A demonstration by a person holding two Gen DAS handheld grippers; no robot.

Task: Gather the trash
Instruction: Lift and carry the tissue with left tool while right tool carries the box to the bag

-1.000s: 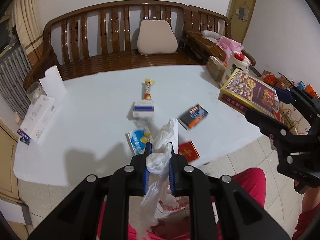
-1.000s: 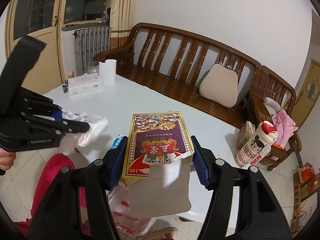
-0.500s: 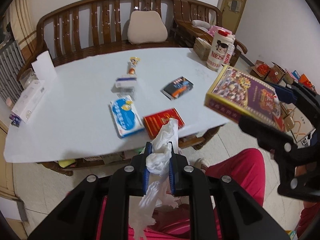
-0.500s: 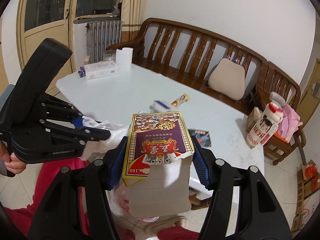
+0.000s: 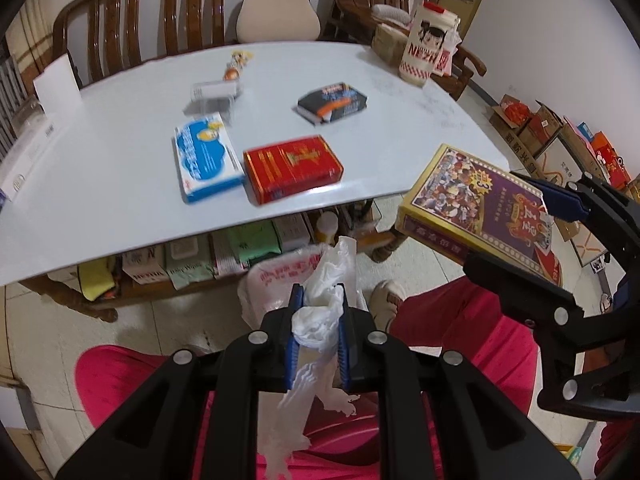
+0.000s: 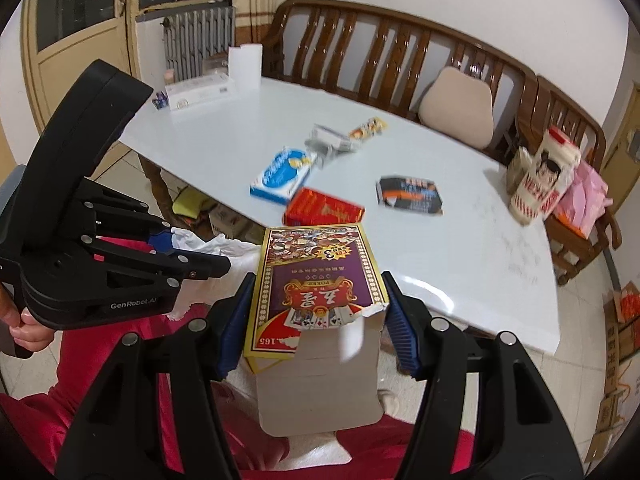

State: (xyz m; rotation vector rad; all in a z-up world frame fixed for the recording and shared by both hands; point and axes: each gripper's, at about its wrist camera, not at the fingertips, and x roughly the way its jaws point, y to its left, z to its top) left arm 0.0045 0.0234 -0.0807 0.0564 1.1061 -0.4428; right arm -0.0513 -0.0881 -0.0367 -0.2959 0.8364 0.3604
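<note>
- Playing-card box (image 6: 316, 280), purple and gold with a torn-open white flap, sits clamped between the blue pads of the right gripper (image 6: 316, 316), held in the air in front of the table edge, above red-trousered legs (image 5: 460, 332).
- Left gripper (image 5: 318, 336) has its jaws pressed together on a bunched white plastic bag (image 5: 320, 300), whose body hangs below with red print showing.
- On the white table (image 5: 120, 160) lie a red packet (image 5: 292, 168), a blue-and-white packet (image 5: 206, 156), a dark packet (image 5: 332, 102), a small grey box (image 5: 214, 90) and an orange wrapper (image 5: 236, 64).
- Beyond the far corner stands a large red-and-white cup (image 5: 426, 52).
- A wooden bench (image 6: 400, 52) runs behind the table.
</note>
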